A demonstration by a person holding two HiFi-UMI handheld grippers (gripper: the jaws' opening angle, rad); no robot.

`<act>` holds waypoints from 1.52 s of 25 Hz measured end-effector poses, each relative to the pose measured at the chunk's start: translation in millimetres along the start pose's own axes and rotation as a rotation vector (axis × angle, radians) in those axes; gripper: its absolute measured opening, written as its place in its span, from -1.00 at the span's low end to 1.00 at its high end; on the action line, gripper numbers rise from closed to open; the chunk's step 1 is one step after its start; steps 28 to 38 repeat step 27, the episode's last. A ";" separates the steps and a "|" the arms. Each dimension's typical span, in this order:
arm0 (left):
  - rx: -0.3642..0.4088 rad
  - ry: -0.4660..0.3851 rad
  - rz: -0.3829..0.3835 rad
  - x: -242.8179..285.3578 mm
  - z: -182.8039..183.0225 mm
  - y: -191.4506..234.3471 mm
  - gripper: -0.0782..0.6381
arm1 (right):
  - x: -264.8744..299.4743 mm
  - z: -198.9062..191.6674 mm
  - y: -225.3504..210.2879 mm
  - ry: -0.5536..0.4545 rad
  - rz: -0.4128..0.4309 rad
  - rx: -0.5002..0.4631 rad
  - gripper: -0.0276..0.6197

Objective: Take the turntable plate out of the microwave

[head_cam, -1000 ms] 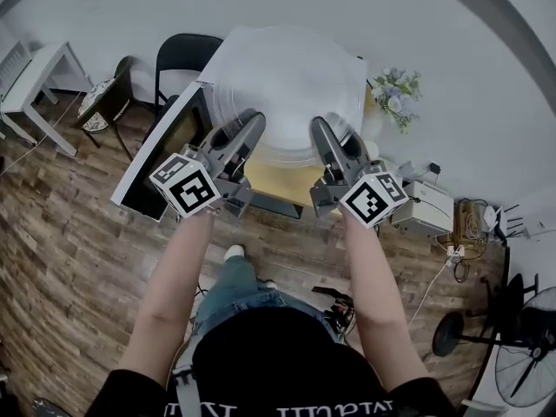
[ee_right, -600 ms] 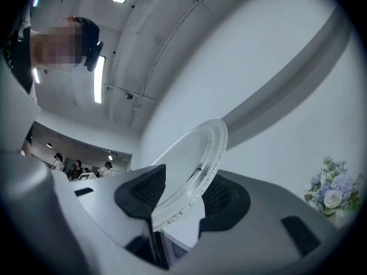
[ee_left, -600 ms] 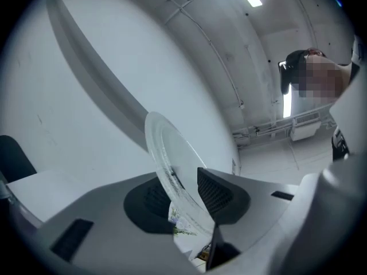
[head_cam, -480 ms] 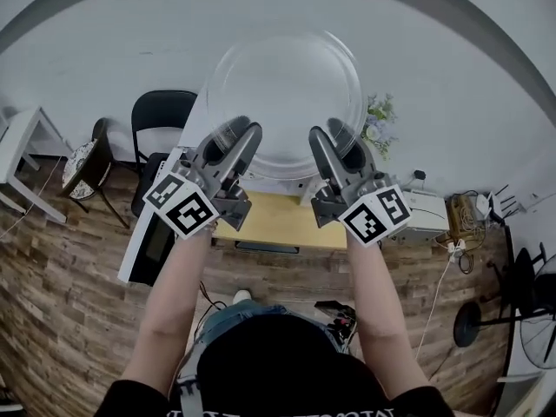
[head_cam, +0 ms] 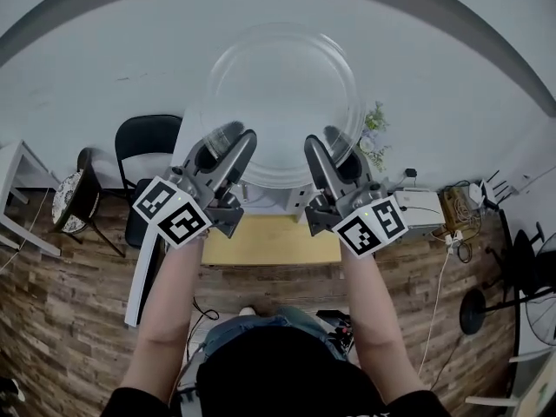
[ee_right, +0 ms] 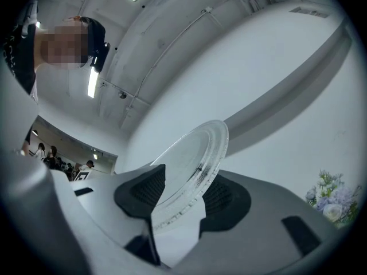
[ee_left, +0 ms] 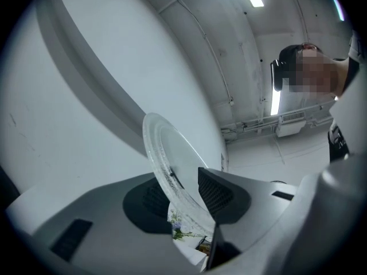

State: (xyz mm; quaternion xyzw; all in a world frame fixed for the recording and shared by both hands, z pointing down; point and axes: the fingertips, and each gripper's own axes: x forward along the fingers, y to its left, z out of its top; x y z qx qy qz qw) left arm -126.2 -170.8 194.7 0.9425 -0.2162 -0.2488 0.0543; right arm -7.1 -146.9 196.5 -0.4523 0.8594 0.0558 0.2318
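As both forearms reach forward, left tool [head_cam: 232,142] and right tool [head_cam: 325,142] — jaws narrow — pinch the turntable plate [head_cam: 278,85].

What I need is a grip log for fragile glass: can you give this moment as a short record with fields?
object: clear glass turntable plate, held in the air, out of the microwave
left gripper: shut on the plate's near rim; jaws have just opened slightly, rim between them
right gripper: shut on the near rim
door: open
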 end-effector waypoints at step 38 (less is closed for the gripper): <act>0.021 -0.058 0.059 55.5 11.2 33.7 -0.40 | 44.7 18.5 -49.6 -0.020 0.071 -0.047 -0.30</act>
